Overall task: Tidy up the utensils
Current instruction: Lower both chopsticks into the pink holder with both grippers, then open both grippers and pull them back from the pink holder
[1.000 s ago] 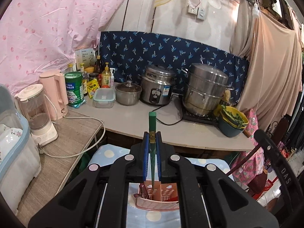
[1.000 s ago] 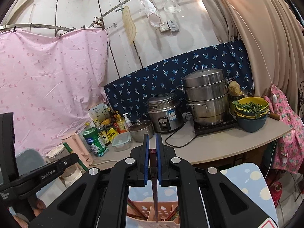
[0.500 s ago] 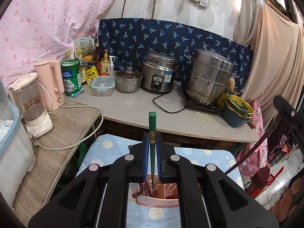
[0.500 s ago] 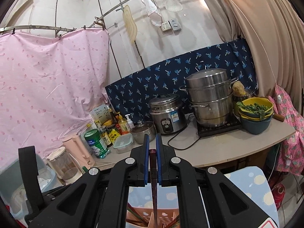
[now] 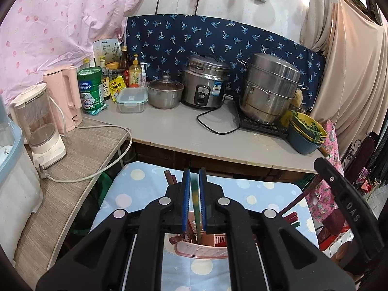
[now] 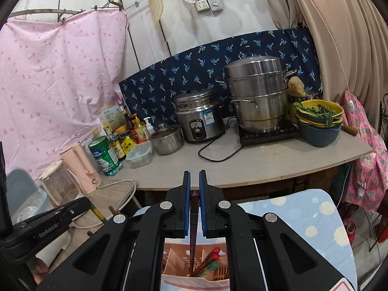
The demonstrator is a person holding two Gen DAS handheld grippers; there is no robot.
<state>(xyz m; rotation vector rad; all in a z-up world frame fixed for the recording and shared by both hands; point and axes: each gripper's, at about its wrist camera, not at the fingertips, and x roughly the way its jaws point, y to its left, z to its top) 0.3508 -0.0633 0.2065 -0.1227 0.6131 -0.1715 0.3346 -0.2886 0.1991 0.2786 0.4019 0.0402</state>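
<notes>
A pink slotted utensil holder (image 5: 201, 249) stands on a blue dotted cloth (image 5: 145, 189) below both grippers; it also shows in the right wrist view (image 6: 179, 262). In the left wrist view a green chopstick (image 5: 195, 206), blurred, hangs between the slightly parted pads of my left gripper (image 5: 194, 177), its tip in the holder. In the right wrist view a dark brown chopstick (image 6: 193, 230) stands between the slightly parted pads of my right gripper (image 6: 194, 177), its tip in the holder beside red and green chopstick ends (image 6: 211, 259).
A grey counter (image 5: 194, 135) behind carries a rice cooker (image 5: 206, 84), a steamer pot (image 5: 269, 89), a small pot (image 5: 165, 93), bottles, a green tin (image 5: 89, 87) and bowls of greens (image 5: 305, 131). A pink kettle (image 5: 65, 97) and blender (image 5: 38, 126) stand left.
Both grippers' pads have parted a little. The green chopstick has slid down between the left pads, and the brown chopstick sits lower in the right. Both views tilted downward.
</notes>
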